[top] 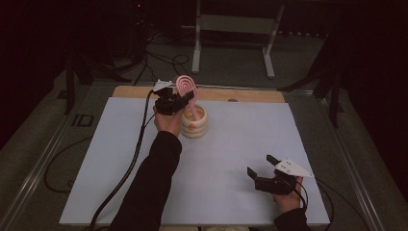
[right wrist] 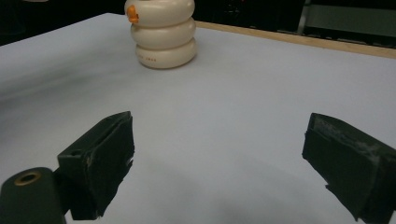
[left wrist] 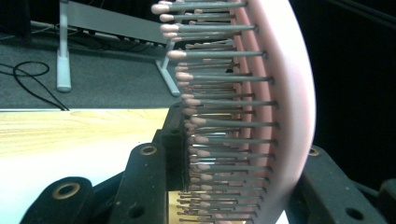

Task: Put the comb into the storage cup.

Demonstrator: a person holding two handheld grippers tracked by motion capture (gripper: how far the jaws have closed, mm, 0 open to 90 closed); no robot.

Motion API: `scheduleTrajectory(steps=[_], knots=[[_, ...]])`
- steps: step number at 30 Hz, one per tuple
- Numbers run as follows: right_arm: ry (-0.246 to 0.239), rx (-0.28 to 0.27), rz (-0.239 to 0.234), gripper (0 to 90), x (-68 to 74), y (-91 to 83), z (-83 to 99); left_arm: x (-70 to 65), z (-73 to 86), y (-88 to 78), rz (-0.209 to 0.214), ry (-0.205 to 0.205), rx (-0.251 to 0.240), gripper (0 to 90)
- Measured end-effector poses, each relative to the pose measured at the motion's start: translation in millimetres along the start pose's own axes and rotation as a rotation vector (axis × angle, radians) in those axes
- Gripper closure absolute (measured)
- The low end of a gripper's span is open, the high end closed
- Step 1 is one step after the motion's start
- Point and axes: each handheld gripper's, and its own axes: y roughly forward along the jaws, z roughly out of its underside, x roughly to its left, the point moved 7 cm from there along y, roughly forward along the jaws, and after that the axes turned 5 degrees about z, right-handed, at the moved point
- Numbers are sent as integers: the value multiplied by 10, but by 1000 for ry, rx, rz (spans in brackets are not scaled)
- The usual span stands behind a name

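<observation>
High view: left gripper jaws clamp the pink hairbrush over the far cream holder — lower it straight, handle centred; right gripper rests near, jaws wide, empty.

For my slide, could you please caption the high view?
Left gripper holds pink hairbrush handle-down in cream holder; right gripper open.
</observation>
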Motion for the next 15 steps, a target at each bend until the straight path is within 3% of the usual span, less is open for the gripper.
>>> scheduleTrajectory(steps=[15], knots=[[-3,3,2,91,-4,2,3,29,42,6,-10,-4,3,642]])
